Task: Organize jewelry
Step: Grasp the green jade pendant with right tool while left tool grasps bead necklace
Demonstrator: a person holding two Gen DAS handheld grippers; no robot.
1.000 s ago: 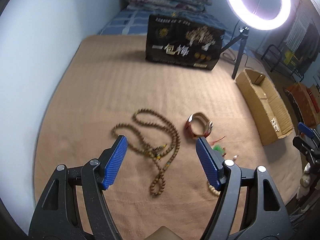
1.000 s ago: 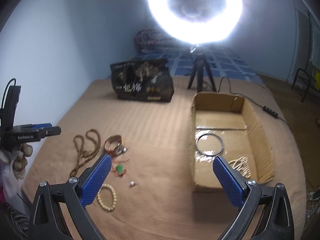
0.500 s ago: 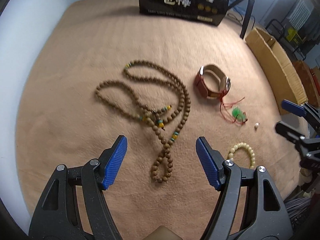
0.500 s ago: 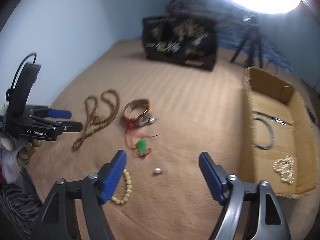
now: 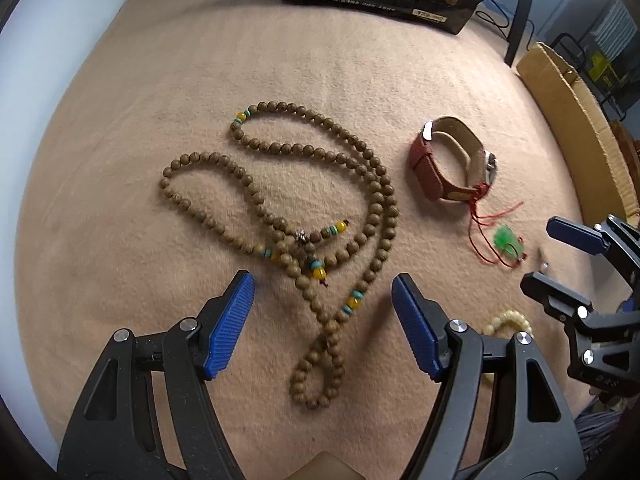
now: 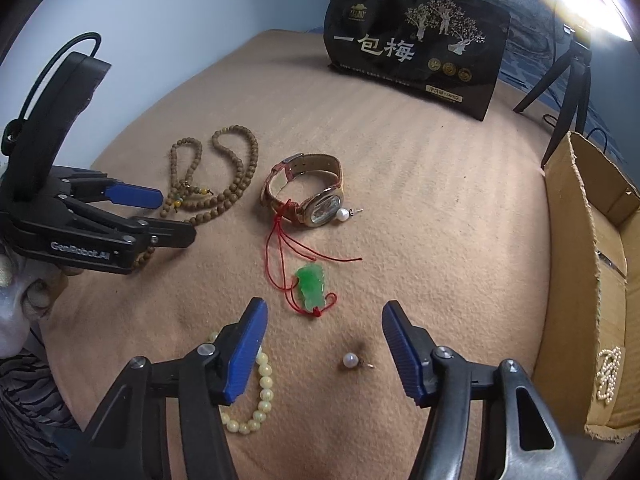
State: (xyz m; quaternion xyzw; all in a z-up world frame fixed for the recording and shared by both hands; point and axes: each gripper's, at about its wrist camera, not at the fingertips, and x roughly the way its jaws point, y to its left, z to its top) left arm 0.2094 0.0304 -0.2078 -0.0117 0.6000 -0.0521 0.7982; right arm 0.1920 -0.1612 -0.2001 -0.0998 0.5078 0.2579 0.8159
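Note:
A long brown bead necklace [image 5: 304,216] lies on the tan blanket [image 5: 120,120]; it also shows in the right wrist view [image 6: 236,176]. My left gripper [image 5: 322,292] is open, low over the necklace's lower loop. A red-strapped watch [image 5: 444,168] lies to its right, also in the right wrist view [image 6: 308,196]. A green pendant on red cord [image 6: 310,286] lies just ahead of my open right gripper [image 6: 324,320]. A loose pearl earring [image 6: 352,360] lies between the right fingers. A cream bead bracelet [image 6: 260,396] lies by the right gripper's left finger.
A cardboard box [image 6: 592,280] at the right holds a pearl strand [image 6: 608,372]. A black printed bag [image 6: 416,44] stands at the back. A tripod [image 6: 568,80] stands behind the box. A second pearl earring [image 6: 344,214] lies by the watch face.
Both grippers have dropped lower and moved forward toward the jewelry. The left one now hovers over the brown necklace, the right one over the pendant and pearl. Both stay open.

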